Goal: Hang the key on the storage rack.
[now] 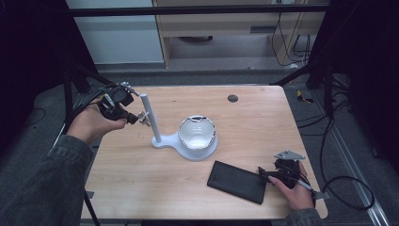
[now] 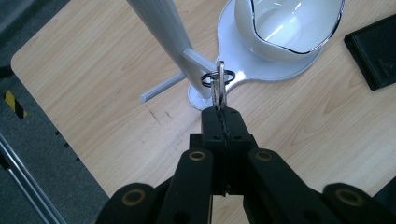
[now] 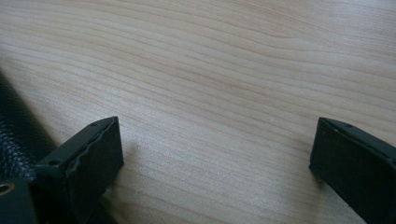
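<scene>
1. Because the key (image 2: 219, 88) is thin, stiff, slick metal, keep your left gripper (image 2: 220, 112) fingers clamped flat on its blade.
2. Its ring (image 2: 215, 78) sits just beyond those fingers, touching the stand's peg (image 2: 200, 59).
3. Your right gripper (image 3: 215, 154) fingers stand apart over bare counter (image 3: 224, 70), wallet (image 3: 16, 135) beside.

Light is even and soft, from above; the table (image 1: 141, 188) is well lit, but the room around it falls dark, esp. far left and far right. The bowl (image 2: 285, 23) shows bright glare on its inner wall. Shadows are weak, e.g. a soft one by the right gripper (image 3: 217, 168). Its jaws look slightly blurred, very near the lens. High view is a bit grainy.
</scene>
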Available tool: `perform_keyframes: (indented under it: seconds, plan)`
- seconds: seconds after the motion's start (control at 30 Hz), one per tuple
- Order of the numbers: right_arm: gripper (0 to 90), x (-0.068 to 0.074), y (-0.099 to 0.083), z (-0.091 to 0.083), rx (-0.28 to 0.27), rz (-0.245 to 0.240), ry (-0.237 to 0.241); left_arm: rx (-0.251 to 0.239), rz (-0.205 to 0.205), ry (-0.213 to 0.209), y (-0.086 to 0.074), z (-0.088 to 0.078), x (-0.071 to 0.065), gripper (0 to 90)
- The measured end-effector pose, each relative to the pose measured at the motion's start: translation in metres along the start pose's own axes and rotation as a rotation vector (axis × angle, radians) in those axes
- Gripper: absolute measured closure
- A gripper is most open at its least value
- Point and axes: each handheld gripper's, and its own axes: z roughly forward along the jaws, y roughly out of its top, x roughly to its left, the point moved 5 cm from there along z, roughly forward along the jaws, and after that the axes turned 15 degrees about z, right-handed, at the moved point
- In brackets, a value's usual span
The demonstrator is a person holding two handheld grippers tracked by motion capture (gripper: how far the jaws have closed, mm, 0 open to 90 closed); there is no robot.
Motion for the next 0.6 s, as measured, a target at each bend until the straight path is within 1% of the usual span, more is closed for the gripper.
perform_keyframes:
  seconds: [0.2,0.43,0.6]
  plan:
    - [2.7,0.0,0.0,0.0,0.0,0.0,0.001,0.001,-0.007,0.009,0.001,0.001,0.002,89.8]
    - [2.8,0.0,0.0,0.0,0.001,0.004,0.002,0.017,-0.006,0.014,0.0,0.006,0.004,89.8]
    - [2.8,0.0,0.0,0.0,-0.001,0.001,0.003,0.012,-0.013,0.016,0.0,0.01,0.005,89.8]
